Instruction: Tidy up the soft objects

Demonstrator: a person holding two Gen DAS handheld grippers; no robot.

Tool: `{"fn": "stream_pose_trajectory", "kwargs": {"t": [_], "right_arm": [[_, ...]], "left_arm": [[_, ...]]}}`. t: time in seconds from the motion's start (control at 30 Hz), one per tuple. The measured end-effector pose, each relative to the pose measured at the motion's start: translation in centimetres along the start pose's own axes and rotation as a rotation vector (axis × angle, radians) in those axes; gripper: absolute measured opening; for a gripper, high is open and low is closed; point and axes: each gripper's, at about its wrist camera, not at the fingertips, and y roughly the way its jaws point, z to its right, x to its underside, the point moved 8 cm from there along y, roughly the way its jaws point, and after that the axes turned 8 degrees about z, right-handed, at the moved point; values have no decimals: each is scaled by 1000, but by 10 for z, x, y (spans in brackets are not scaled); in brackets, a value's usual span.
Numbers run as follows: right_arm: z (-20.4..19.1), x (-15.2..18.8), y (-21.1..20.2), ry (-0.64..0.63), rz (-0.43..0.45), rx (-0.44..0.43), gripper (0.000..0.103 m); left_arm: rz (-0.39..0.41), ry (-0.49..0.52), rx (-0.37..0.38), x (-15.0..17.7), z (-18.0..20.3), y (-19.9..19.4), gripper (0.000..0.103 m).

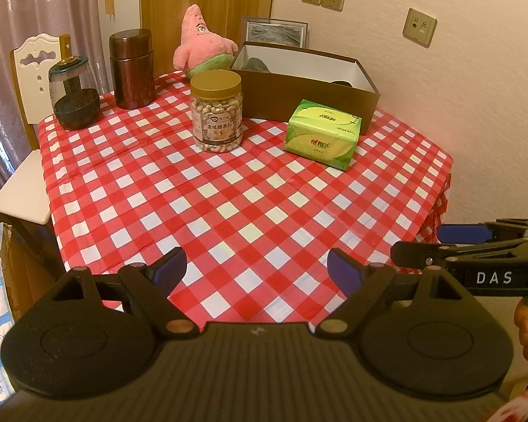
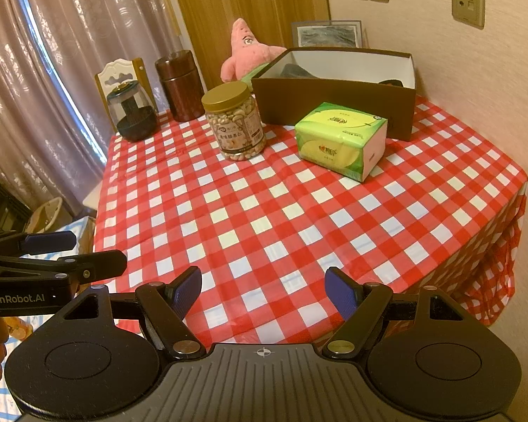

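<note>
With both grippers, left and right, hovering wide-jawed and empty over the near bench, reaching for the far plush behind the box risks toppling the nut jar or snagging the tissue pack.

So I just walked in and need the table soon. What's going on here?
Nothing is being handled yet. A person holds the left tongs and right tongs open and empty above the near edge of the checked tablecloth. The pink plush and green tissue pack sit untouched beside the open brown box.
</note>
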Motion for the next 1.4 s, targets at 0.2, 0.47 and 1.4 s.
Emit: {"fn": "stream_pose_trajectory", "kwargs": {"t": [0.2,0.47,1.4], "right_arm": [[-1,0,0,0,1,1,77],[-2,0,0,0,1,2,77],[-4,1,0,-2,0,2,77]], "left_arm": [[1,1,1,0,-1,0,86],[1,0,2,0,-1,-1,86],[2,-1,3,0,2,0,86]]}}
